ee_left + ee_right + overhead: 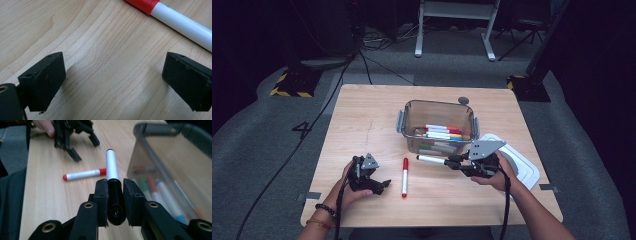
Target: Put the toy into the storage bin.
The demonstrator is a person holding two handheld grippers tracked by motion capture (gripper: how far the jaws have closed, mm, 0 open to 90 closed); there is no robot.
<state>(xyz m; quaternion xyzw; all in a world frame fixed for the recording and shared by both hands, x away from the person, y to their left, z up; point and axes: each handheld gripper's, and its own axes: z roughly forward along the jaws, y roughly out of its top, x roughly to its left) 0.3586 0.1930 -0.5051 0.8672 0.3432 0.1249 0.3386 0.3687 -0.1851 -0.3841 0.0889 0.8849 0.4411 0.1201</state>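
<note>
The right gripper [115, 195] clamps a black-capped marker [111, 168] by its black cap, the two pads pressed against the cap's sides while the white barrel sticks straight out ahead of the jaws. In the high view this right gripper [455, 162] sits in the person's right hand just in front of a clear plastic container [408, 112], and the black-capped marker [430, 159] points level toward the left, clear of the table [362, 110]. The left gripper [113, 82] has its jaws spread wide with nothing between them, only bare wood showing in the gap, and the pads are close over the table surface. In the high view the left gripper [379, 185] rests low near the table's front edge in the person's left hand [346, 192]. Just beside it, between the two grippers, a red-capped marker [405, 177] lies flat on the wood, its red cap at the far end, its white barrel running toward the person; the same red-capped marker [175, 18] crosses the upper right of the left gripper view. The container stands at mid-table and holds several coloured markers [442, 134] lying on its bottom. To the container's right a white lid [524, 167] lies flat at the table's right edge, partly under the right hand.
</note>
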